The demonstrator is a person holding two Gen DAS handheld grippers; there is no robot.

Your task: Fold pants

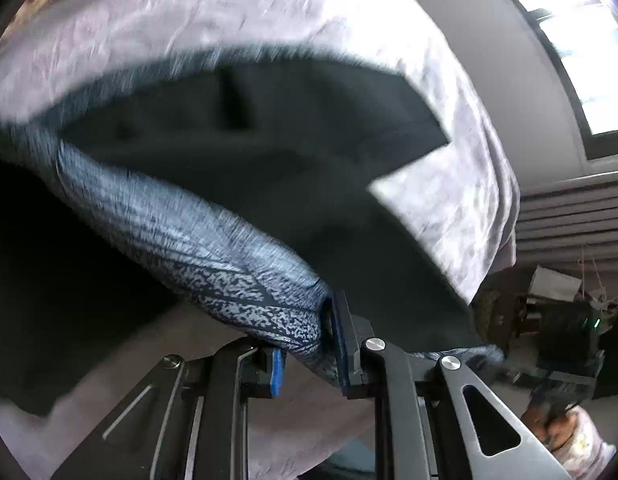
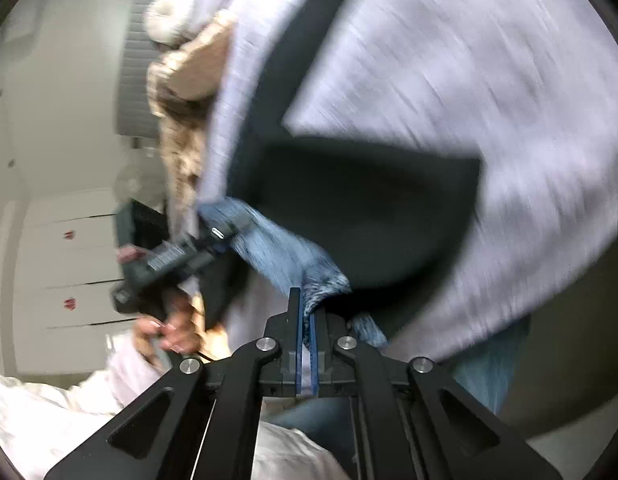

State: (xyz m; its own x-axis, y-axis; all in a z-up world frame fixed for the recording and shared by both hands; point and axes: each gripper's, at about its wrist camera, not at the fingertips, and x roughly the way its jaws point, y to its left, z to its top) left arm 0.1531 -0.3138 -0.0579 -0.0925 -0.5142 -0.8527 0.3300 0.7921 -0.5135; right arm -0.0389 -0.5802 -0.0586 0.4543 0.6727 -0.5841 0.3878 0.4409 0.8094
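Observation:
Dark pants (image 1: 249, 140) with a speckled blue-grey waistband (image 1: 189, 232) hang in the air in front of a person's lilac sweatshirt (image 1: 229, 8). My left gripper (image 1: 309, 360) is shut on the waistband, which bulges between its blue pads (image 1: 278, 374). In the right wrist view my right gripper (image 2: 305, 336) is shut on another part of the blue waistband (image 2: 281, 252), and the dark pants (image 2: 369, 208) spread beyond it. The left gripper (image 2: 169, 264) shows there too, with a hand (image 2: 169, 328) holding it. The right gripper (image 1: 565, 344) appears at the right edge of the left wrist view.
A bright window (image 1: 589, 40) and a ribbed radiator (image 1: 569, 216) stand at the right. White cabinet doors (image 2: 69, 260) fill the left of the right wrist view, with white bedding (image 2: 37, 420) below. The person's lilac sweatshirt (image 2: 469, 80) is close behind the pants.

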